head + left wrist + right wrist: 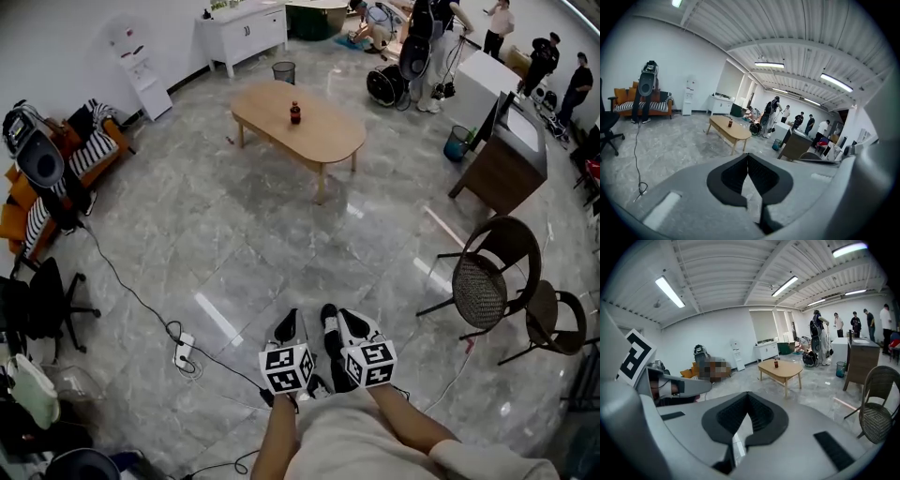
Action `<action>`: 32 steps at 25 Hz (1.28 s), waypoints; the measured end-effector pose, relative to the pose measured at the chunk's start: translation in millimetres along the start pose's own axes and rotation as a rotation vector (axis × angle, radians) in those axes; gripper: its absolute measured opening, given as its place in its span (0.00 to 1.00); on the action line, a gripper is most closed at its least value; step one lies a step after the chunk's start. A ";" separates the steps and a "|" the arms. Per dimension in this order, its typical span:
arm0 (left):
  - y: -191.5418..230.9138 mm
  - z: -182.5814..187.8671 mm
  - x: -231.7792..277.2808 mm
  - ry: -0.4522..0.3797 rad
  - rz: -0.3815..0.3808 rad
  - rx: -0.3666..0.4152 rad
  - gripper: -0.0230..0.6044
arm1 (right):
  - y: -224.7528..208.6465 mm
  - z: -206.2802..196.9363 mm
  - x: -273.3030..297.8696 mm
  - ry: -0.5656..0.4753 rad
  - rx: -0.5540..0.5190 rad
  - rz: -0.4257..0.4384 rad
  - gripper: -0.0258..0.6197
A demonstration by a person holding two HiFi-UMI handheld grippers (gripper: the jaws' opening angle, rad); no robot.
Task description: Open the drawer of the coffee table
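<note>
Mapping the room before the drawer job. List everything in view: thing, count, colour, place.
coffee table: one, light wood, centre floor
bottle: one, dark, on the coffee table
wicker chairs: two, dark brown, right
desk: one, dark wood, right, farther back
black bin: one, beyond the coffee table
teal bin: one, beside the desk
cabinet: one, white, far wall
sofa: one, orange, striped cushions, left
office chair: one, black, near left
power strip: one, white, floor, near left
people: several, far right
left hand-held gripper: one, grey, jaws shut, empty
right hand-held gripper: one, grey, jaws shut, empty
</note>
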State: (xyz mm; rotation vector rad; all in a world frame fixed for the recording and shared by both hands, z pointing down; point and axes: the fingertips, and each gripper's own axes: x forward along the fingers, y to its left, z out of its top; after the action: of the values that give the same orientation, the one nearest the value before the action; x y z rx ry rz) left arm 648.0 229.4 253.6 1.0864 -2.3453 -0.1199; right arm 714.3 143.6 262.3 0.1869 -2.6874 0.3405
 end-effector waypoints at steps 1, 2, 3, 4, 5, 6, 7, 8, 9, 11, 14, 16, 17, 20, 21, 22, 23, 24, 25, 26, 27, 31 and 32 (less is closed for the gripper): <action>-5.0 -1.4 10.8 0.013 -0.004 0.003 0.05 | -9.7 3.0 7.7 0.002 0.004 0.000 0.06; -9.8 -1.7 22.7 0.027 -0.009 0.013 0.05 | -20.4 7.0 16.0 0.001 0.010 -0.006 0.06; -12.5 -0.1 34.9 0.040 -0.012 0.029 0.05 | -30.8 11.4 25.5 -0.001 0.020 -0.015 0.06; -12.1 4.4 46.5 0.051 -0.014 0.048 0.05 | -39.3 16.4 36.2 -0.005 0.036 -0.026 0.06; -8.7 12.1 56.8 0.056 -0.016 0.067 0.05 | -44.9 22.7 48.1 -0.010 0.056 -0.032 0.06; -3.6 22.1 65.8 0.057 -0.016 0.081 0.05 | -47.8 30.8 60.5 -0.016 0.073 -0.032 0.06; 1.7 32.7 74.2 0.054 -0.014 0.090 0.05 | -49.6 40.9 72.8 -0.022 0.084 -0.025 0.06; 6.1 43.1 83.2 0.052 -0.008 0.094 0.05 | -52.4 52.9 84.7 -0.030 0.088 -0.014 0.06; 8.7 52.8 93.4 0.052 0.000 0.097 0.05 | -57.3 66.5 96.2 -0.042 0.091 -0.004 0.06; 8.0 69.9 114.9 0.058 0.016 0.108 0.05 | -71.6 92.1 115.4 -0.067 0.105 0.013 0.06; 2.7 88.9 142.8 0.058 0.039 0.104 0.05 | -90.1 110.0 136.7 -0.061 0.122 0.049 0.06; 3.8 97.8 159.3 0.062 0.061 0.102 0.05 | -100.1 116.0 153.6 -0.043 0.126 0.072 0.06; 5.4 101.0 166.5 0.066 0.073 0.103 0.05 | -105.2 119.1 162.4 -0.036 0.131 0.081 0.06; 15.1 107.8 180.9 0.077 0.117 0.086 0.05 | -112.0 127.1 185.9 -0.013 0.144 0.116 0.06; 19.7 109.9 184.1 0.077 0.133 0.075 0.05 | -111.4 129.0 193.0 -0.004 0.143 0.130 0.06; 24.4 112.1 187.1 0.076 0.150 0.063 0.05 | -110.3 130.3 200.0 0.005 0.140 0.146 0.06; 28.9 114.2 189.8 0.073 0.167 0.053 0.05 | -109.0 130.9 206.6 0.013 0.135 0.160 0.06; 33.0 116.2 191.9 0.069 0.184 0.044 0.05 | -107.6 130.8 212.6 0.022 0.131 0.174 0.06; 36.4 118.2 193.6 0.067 0.198 0.034 0.05 | -106.2 130.1 217.4 0.031 0.127 0.185 0.06; 38.8 120.1 195.1 0.065 0.209 0.023 0.05 | -105.1 129.0 220.8 0.041 0.125 0.195 0.06; 39.5 122.2 197.2 0.063 0.215 0.012 0.05 | -105.1 127.5 223.3 0.051 0.125 0.202 0.06; 32.3 130.2 214.6 0.056 0.207 0.002 0.05 | -118.8 126.5 234.1 0.078 0.128 0.208 0.06; 30.7 131.5 220.2 0.056 0.203 0.002 0.05 | -124.3 128.9 237.1 0.077 0.128 0.205 0.06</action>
State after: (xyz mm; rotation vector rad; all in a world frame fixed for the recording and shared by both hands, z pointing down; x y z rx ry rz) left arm 444.3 70.7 248.5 0.8352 -2.3893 -0.0123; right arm 472.6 -28.7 275.6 -0.0640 -2.6149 0.5705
